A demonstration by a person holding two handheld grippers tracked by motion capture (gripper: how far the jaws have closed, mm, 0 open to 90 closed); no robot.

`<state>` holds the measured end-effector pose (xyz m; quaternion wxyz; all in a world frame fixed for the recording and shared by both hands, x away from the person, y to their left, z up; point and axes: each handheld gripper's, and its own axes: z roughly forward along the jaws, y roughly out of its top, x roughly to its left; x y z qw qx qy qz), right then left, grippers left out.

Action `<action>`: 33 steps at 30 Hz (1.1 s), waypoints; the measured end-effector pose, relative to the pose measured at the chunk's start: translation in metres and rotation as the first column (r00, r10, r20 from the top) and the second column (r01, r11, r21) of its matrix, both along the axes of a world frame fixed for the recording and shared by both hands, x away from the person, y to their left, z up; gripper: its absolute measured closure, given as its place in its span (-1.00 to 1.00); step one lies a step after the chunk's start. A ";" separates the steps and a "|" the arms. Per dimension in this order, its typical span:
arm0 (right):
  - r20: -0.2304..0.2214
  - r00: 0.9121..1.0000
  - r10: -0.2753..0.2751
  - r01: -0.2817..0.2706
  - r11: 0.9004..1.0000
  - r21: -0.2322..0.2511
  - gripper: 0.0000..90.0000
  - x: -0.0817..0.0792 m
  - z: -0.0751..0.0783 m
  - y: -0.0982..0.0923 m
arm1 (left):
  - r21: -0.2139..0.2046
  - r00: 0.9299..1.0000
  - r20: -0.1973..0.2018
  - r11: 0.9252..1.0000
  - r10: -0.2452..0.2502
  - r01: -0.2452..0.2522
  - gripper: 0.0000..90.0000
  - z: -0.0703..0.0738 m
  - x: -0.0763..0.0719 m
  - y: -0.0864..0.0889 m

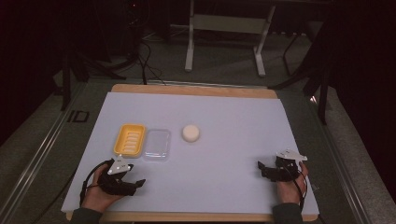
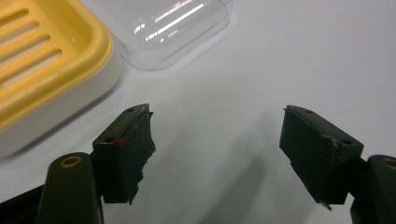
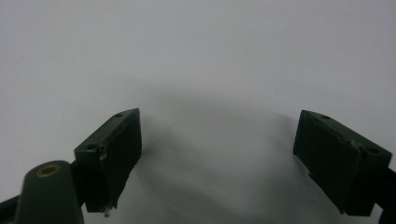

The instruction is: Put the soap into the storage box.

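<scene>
A pale lavender-white mat (image 1: pixel 224 140) covers almost the whole of a wooden table (image 1: pixel 194 89), whose bare board shows as a strip along the far edge and a thinner one along the near edge. On the mat's left half a yellow soap dish (image 1: pixel 129 139) with a slotted floor lies flat, and a clear plastic lid (image 1: pixel 157 144) lies just beside it on its right, the two touching or nearly so; a round white soap bar (image 1: pixel 191 133) sits on its own a little farther right, apart from the lid. The left gripper (image 1: pixel 132 183) rests low on the mat at the near left corner, held in a hand (image 1: pixel 99 192), just on the near side of the dish and lid; in the left gripper view its jaws stand apart with only bare mat between them, gripping nothing, the dish and lid lying just past its tips. The right gripper (image 1: pixel 265 169) rests at the near right in the other hand (image 1: pixel 290 186), well apart from all three things, its jaws spread wide over bare mat and gripping nothing. Beyond the table the room is dim: grey carpeted floor (image 1: pixel 224 58), black cables (image 1: pixel 144 56) trailing across it, the white legs of a stand (image 1: pixel 224 42), and dark shapes along both sides
</scene>
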<state>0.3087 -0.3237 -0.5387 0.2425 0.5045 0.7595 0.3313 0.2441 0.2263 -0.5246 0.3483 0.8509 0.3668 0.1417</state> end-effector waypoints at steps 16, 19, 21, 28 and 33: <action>0.116 0.992 0.041 -0.039 0.999 -0.019 -0.67 -0.012 0.002 0.003 | 0.074 0.992 -0.004 0.990 -0.123 0.123 -0.32 0.021 0.021 -0.011; 0.120 0.992 0.045 -0.043 0.999 -0.016 -0.67 -0.013 0.002 0.003 | 0.037 0.990 0.010 0.990 -0.138 0.137 -0.32 0.028 0.024 -0.014; 0.125 0.991 0.047 -0.046 0.999 -0.016 -0.67 -0.013 0.002 0.002 | 0.051 0.989 0.013 0.988 -0.148 0.147 -0.32 0.030 0.026 -0.018; 0.126 0.990 0.056 -0.053 0.998 -0.023 -0.67 -0.014 0.002 0.003 | 0.091 0.982 0.005 0.978 -0.187 0.186 -0.32 0.035 0.035 -0.029; 0.124 0.991 0.058 -0.055 0.998 -0.029 -0.66 -0.014 0.002 0.004 | 0.115 0.980 -0.005 0.973 -0.200 0.199 -0.32 0.035 0.041 -0.034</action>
